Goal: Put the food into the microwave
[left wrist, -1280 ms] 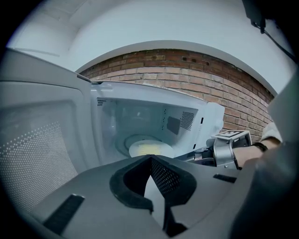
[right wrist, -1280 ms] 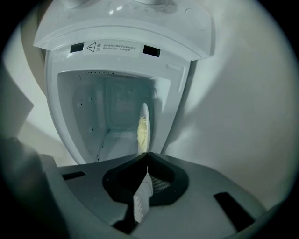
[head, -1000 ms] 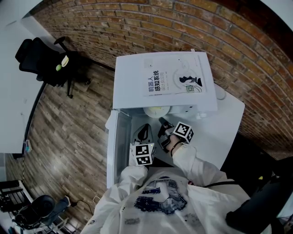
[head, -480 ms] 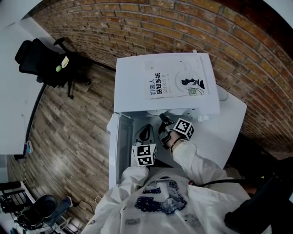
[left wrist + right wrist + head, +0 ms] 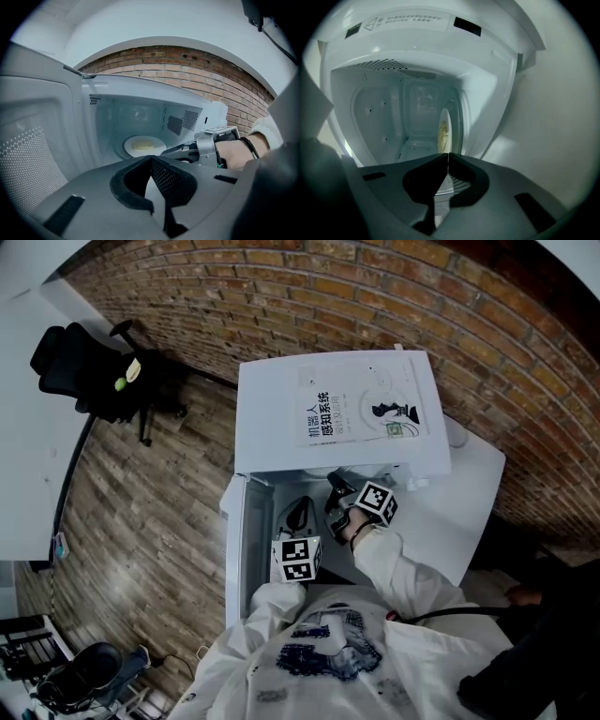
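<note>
The white microwave (image 5: 272, 418) stands with its door (image 5: 246, 531) swung open to the left. Inside, a white plate (image 5: 144, 145) with pale yellow food (image 5: 140, 143) lies on the floor of the cavity. The right gripper view is rolled sideways, so there the plate (image 5: 446, 126) shows edge-on. My left gripper (image 5: 152, 160) is shut and empty, just outside the opening. My right gripper (image 5: 448, 154) is also shut on nothing and reaches into the mouth of the cavity (image 5: 335, 489), short of the plate. In the head view the microwave's top hides the plate.
A printed sheet (image 5: 361, 413) lies on the microwave's top. The microwave sits on a white table (image 5: 459, 493) against a brick wall (image 5: 375, 296). A black office chair (image 5: 89, 362) stands on the wooden floor (image 5: 141, 521) to the left.
In the head view the plate showed below the microwave's top edge a second ago and is now hidden under it. Both grippers have hardly moved.
</note>
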The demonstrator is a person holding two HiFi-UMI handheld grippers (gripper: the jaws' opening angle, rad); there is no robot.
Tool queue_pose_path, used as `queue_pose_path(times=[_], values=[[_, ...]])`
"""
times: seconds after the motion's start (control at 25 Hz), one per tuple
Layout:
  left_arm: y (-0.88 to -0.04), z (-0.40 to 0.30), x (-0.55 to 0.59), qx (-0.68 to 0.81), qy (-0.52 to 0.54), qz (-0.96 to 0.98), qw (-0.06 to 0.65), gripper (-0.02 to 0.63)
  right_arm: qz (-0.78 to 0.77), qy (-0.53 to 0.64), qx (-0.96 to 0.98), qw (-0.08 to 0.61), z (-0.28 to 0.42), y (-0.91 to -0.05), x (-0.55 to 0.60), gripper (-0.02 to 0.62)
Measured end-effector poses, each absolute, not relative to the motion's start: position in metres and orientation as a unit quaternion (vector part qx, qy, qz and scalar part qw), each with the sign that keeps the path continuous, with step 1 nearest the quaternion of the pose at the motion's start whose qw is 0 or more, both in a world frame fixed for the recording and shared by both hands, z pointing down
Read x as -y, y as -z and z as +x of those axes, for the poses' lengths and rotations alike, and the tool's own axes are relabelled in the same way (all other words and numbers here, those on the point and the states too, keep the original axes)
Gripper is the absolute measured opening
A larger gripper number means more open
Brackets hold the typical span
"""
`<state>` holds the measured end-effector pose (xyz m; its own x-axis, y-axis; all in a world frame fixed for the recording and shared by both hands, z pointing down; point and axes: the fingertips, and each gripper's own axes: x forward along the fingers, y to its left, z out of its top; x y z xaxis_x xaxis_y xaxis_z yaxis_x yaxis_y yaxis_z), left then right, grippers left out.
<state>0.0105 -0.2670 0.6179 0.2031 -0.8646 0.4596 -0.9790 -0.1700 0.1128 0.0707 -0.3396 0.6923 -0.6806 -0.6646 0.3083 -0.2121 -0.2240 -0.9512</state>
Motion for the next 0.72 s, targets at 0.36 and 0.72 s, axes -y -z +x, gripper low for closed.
queue_pose_path(times=[0.36, 0.72], values=[[-0.61, 0.014, 0.26, 0.615, -0.14, 0.754, 0.185, 0.008, -0.37, 0.673, -0.62, 0.161, 0.087, -0.68, 0.324, 0.017], [-0.59, 0.025, 0.237, 0.607, -0.138, 0.765, 0.165, 0.008, -0.379, 0.595, -0.698, 0.121, 0.125, -0.639, 0.29, 0.017]])
